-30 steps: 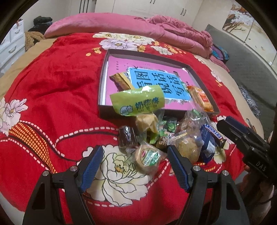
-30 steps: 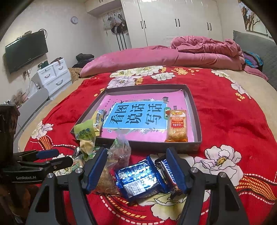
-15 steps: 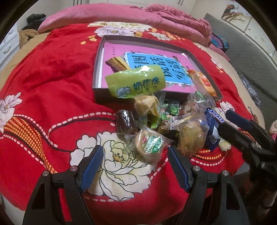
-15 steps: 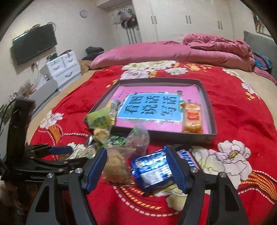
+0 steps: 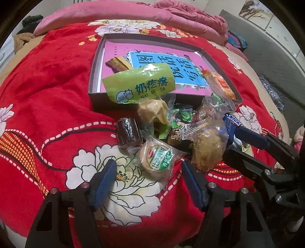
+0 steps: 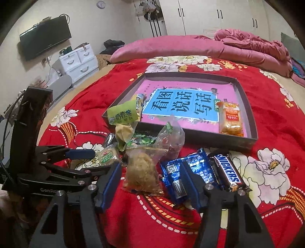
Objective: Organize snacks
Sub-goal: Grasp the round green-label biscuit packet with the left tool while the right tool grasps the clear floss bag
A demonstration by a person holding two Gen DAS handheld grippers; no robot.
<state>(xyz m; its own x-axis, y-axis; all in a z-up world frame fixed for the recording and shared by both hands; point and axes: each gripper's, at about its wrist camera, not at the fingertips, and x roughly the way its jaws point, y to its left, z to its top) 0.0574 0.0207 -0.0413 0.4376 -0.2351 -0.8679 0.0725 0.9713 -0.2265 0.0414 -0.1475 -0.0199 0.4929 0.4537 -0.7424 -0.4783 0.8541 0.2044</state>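
Red floral bedspread (image 5: 47, 80), shallow tray (image 5: 93, 85), loose heap of wrapped snacks (image 5: 158, 133), pink quilt (image 5: 118, 15)

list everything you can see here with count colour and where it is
tray: 1, dark grey, on the bedspread, pink and blue book inside
orange snack pack: 1, in the tray's near right corner
green milk snack bag: 1, lying over the tray's near left rim
brown roll: 1, left of the pile
round cake pack: 1, clear with green label, between the left jaws
floss cake bag: 1, clear, between the right jaws
blue wrapper: 1, by the right finger
Snickers bar: 1, brown, far right
bedspread: 1, red, floral
left gripper: black and blue, jaws closing in, nothing gripped
right gripper: same, nothing gripped
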